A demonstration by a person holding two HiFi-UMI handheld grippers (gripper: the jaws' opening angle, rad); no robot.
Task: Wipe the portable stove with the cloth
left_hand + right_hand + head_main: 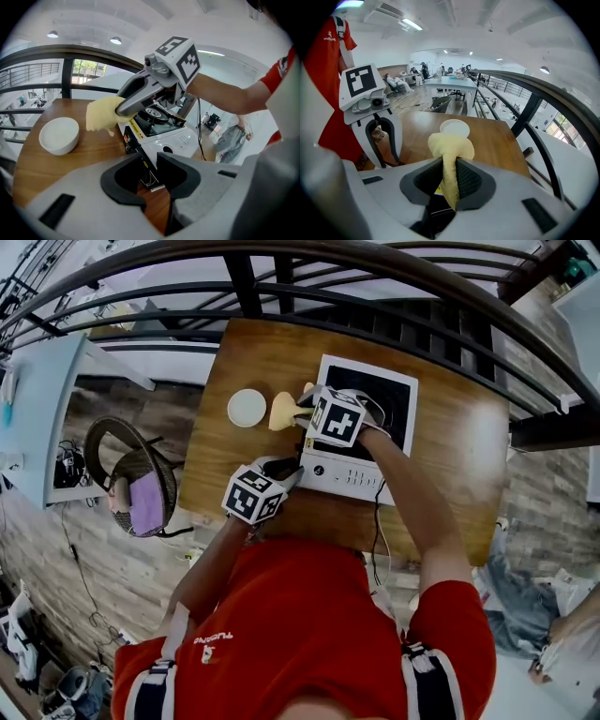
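Pinching the cloth [451,145] bunched just ahead of its tips, the right claw [450,169] could lose it rubbing the stove [177,139] beneath; the left claw [151,177], spread astride the stove's corner, may let it slide.

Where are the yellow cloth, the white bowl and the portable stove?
yellow cloth [451,146], right gripper view, on its bunched top part.
white bowl [59,133], left gripper view, on its hollow middle.
portable stove [349,480], head view, on its white front panel.
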